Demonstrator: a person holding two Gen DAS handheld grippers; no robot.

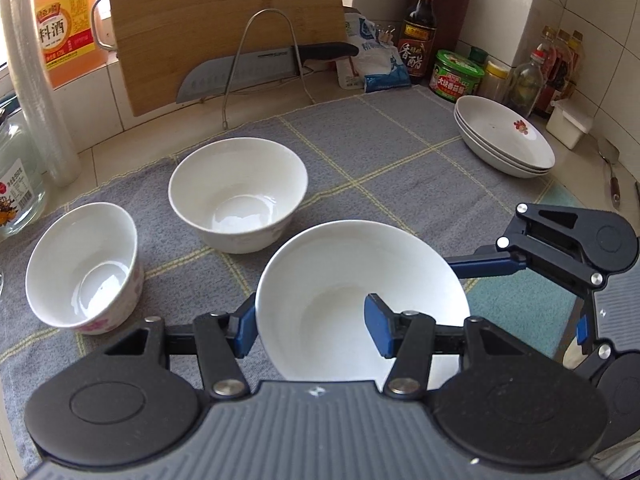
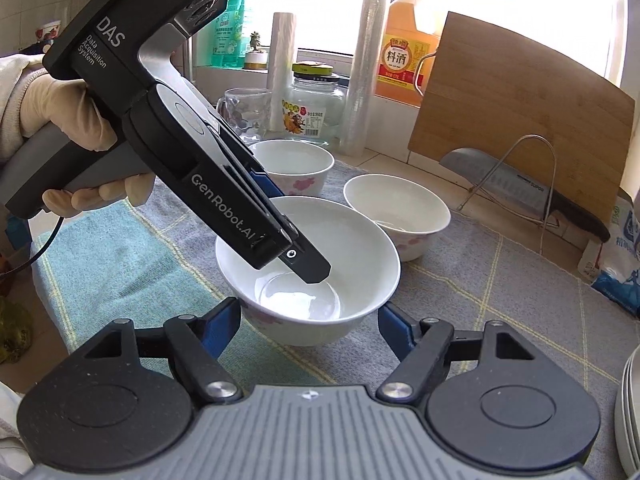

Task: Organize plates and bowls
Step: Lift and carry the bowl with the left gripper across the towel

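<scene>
bowls gather on the grey checked cloth (image 1: 360,152): left gripper (image 1: 312,324) pinches the near white ceramic bowl's (image 1: 340,280) rim for carrying; right gripper (image 2: 308,328), fingers apart, straddles its base, touch unclear.

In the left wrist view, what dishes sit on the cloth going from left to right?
Small flowered bowl → wider white bowl → bowl gripped at its rim by the left hand-held gripper → stack of shallow plates.

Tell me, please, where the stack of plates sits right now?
In the left wrist view, the stack of plates sits at the far right corner of the grey cloth, beside the green-lidded jar.
</scene>
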